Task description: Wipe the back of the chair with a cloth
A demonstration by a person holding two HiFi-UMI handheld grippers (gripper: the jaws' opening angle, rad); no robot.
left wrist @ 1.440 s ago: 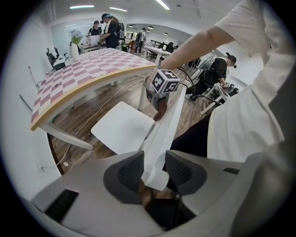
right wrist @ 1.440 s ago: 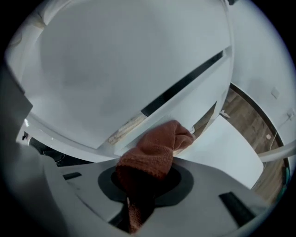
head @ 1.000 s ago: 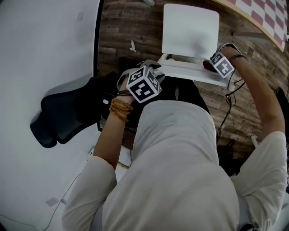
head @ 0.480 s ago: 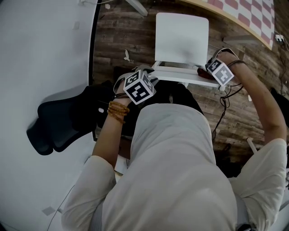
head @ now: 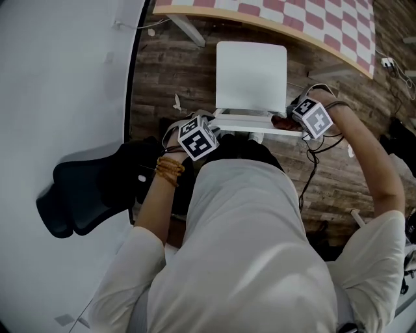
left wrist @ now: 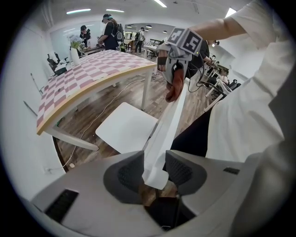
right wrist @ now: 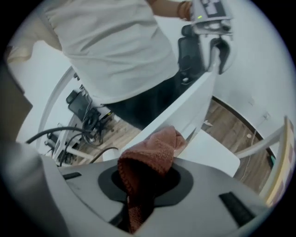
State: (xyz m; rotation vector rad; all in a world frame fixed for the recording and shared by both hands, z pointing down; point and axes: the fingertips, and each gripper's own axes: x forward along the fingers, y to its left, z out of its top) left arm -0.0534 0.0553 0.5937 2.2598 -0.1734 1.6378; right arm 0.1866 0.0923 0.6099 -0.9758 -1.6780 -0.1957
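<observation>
The white chair (head: 250, 68) stands in front of me with its back's top rail (head: 250, 125) nearest. My left gripper (head: 211, 125) is shut on the rail's left end, and the white edge sits pinched between the dark pads (left wrist: 126, 176). My right gripper (head: 296, 117) is shut on a red-brown cloth (right wrist: 150, 157), which is pressed against the chair's back (right wrist: 185, 111) near its right end. In the left gripper view the rail (left wrist: 166, 125) runs away to the cloth (left wrist: 173, 90).
A checkered table (head: 292, 16) stands beyond the chair. At the left are a black office chair (head: 91, 188) and a white desk (head: 58, 78). Cables (head: 312, 169) trail over the wooden floor at the right. People (left wrist: 111, 32) stand far off.
The head view has drawn back, so the chair looks smaller and more of the checkered table shows. Both grippers have stayed on the chair's back, the right one still holding the cloth.
</observation>
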